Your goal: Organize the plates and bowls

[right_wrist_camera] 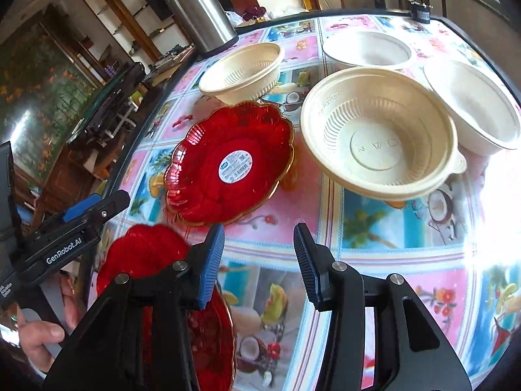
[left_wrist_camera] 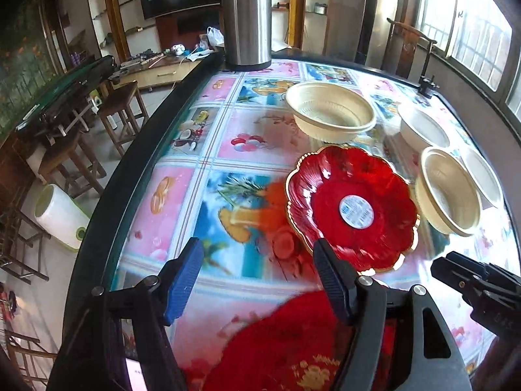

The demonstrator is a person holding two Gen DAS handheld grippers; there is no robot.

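From the left wrist, the left claw [left_wrist_camera: 257, 280] stands with its blue pads apart and nothing between them, above the bench [left_wrist_camera: 208, 150] with its fruit-print cover under glass. The bench's dark curved edge runs close on the left, with bare cover between it and the dishes. The stickered red plate [left_wrist_camera: 351, 208] lies just ahead of the right-hand pad; a second red plate [left_wrist_camera: 293, 335] lies blurred beneath the claw, possibly patterned in gold. Four cream bowls sit beyond: the far bowl [left_wrist_camera: 330, 114], the near bowl [left_wrist_camera: 451, 190], and two paler ones at the right. A steel flask [left_wrist_camera: 246, 16] stands at the far edge. The right claw [left_wrist_camera: 456, 273] shows at lower right.

From the right wrist, the right claw [right_wrist_camera: 259, 264] is also apart and empty, over open cover. The stickered red plate [right_wrist_camera: 229, 163] lies ahead, the near bowl [right_wrist_camera: 379, 133] just beside it. The sticker's print is too small to read. The left claw [right_wrist_camera: 94, 207] bears "GenRobot.AI".
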